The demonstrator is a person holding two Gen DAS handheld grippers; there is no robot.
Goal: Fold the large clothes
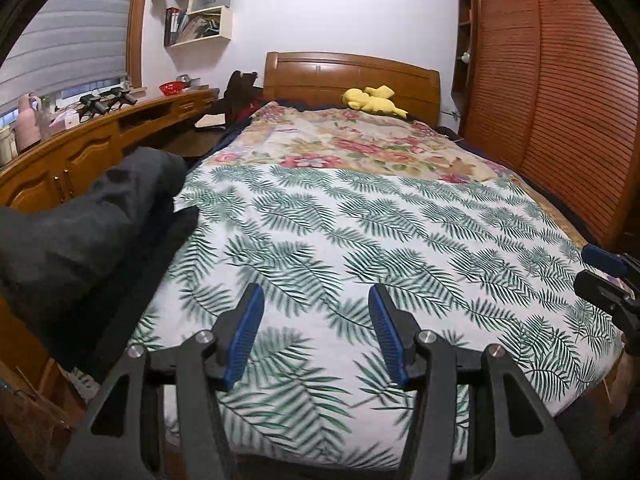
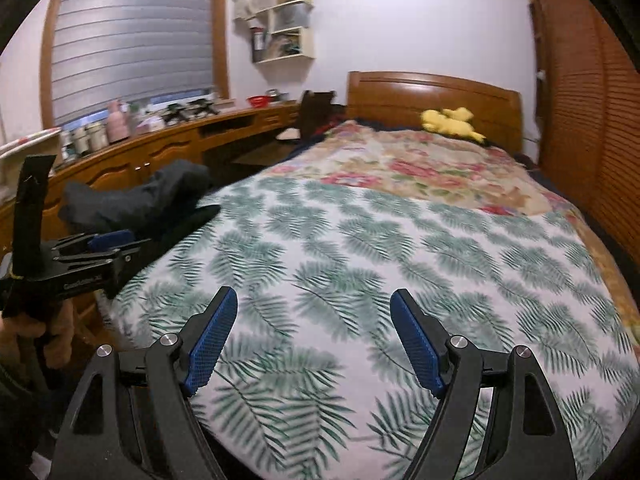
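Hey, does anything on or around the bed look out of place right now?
The dark garment lies bunched in a heap at the bed's left edge, one end trailing onto the leaf-print sheet; it isn't spread flat. Nothing else stands out.

Both wrist views near bed (image 1: 360,240) foot, facing headboard (image 2: 434,98) — left view closer; share leaf-print spread.

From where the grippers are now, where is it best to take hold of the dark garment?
Probably the flat dark garment edge lying on the leaf sheet, reached from the bed's foot: that part lies thin, while the rest is bunched.
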